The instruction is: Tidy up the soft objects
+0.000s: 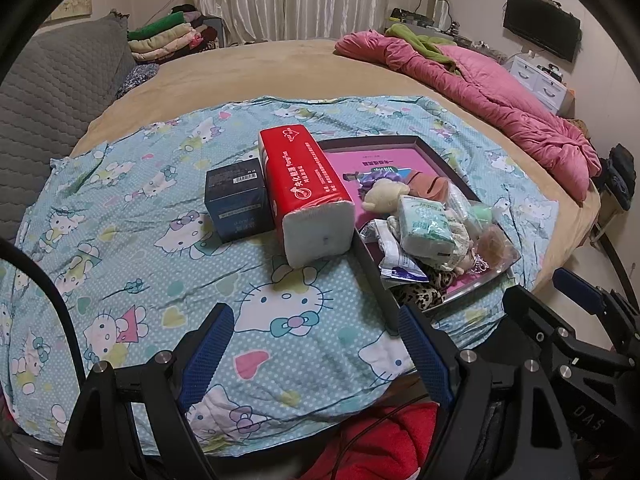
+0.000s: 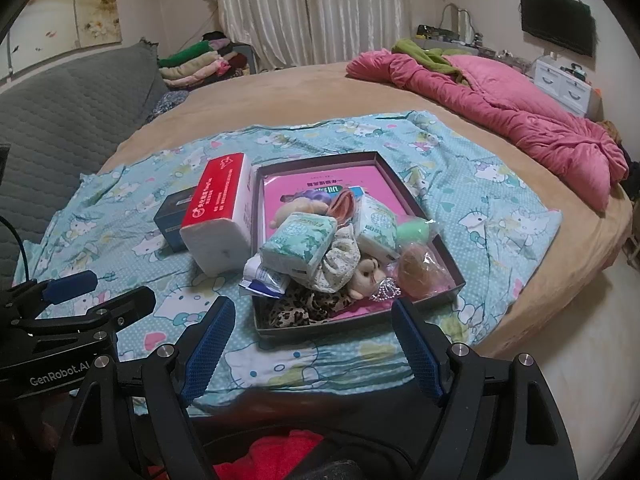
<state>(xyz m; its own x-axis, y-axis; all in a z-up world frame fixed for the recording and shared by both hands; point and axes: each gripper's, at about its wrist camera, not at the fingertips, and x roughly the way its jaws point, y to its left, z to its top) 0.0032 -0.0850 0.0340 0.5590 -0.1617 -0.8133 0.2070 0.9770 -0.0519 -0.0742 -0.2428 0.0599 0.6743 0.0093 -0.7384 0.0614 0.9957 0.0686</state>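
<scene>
Evidently pre-grasp: both claws, left gripper (image 1: 316,344) and right gripper (image 2: 312,340), hang released and empty at 6 o'clock of the shallow dark cardboard tray (image 2: 400,178), soft pile heaped inside; next likely needs the green-printed tissue pack (image 2: 298,246) pinched gently.

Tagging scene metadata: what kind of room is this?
Most likely a home bedroom: a large bed with a rumpled pink quilt, folded clothes stacked by the curtains, and a wall-mounted TV.
</scene>
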